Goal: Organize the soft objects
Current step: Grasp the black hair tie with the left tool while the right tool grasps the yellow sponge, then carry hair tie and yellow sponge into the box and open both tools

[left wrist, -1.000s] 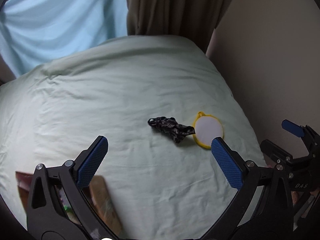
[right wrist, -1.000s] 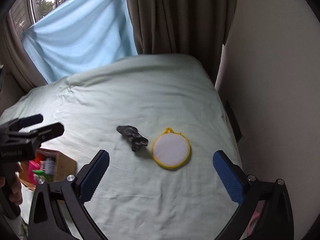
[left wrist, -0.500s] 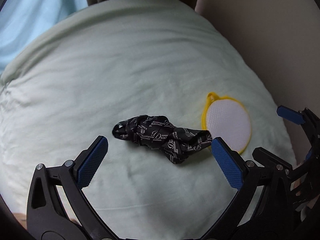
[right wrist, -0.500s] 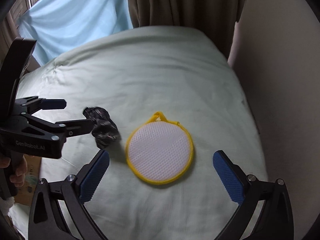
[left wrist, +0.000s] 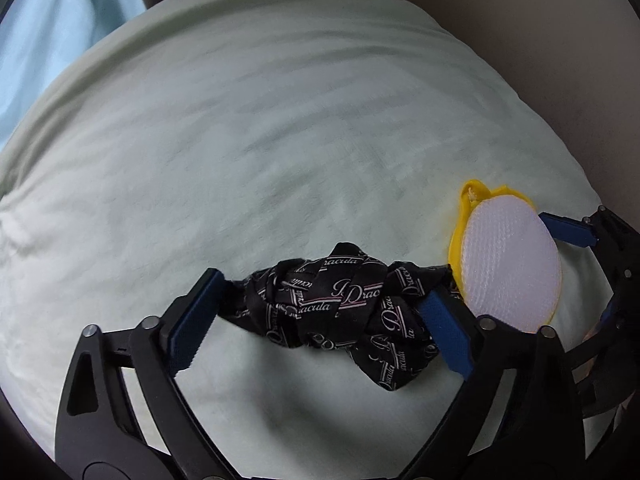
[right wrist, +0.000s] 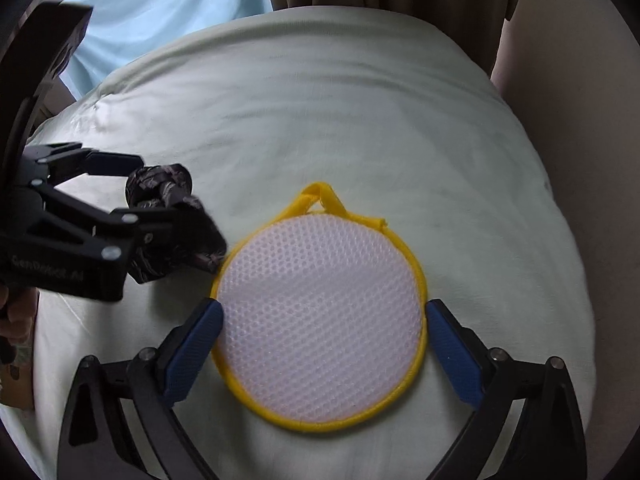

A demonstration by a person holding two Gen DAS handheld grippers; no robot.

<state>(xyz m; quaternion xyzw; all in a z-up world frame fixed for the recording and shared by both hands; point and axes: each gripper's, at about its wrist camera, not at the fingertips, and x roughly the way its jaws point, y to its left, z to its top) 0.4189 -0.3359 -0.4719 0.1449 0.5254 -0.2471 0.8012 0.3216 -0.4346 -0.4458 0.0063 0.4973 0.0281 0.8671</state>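
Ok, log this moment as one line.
left gripper: open, straddling black cloth | right gripper: open, straddling yellow pad | both on bed, ungrasped

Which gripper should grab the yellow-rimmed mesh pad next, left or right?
Right. The right gripper is open with its fingers on either side of the mesh pad. The left gripper straddles the black printed cloth instead.

We can read "Dracula" printed again and again in pale script across the crumpled black cloth (left wrist: 336, 304). On the side of the left tool (right wrist: 132, 216) we make out blurred lettering, roughly "GenRobot.AI".
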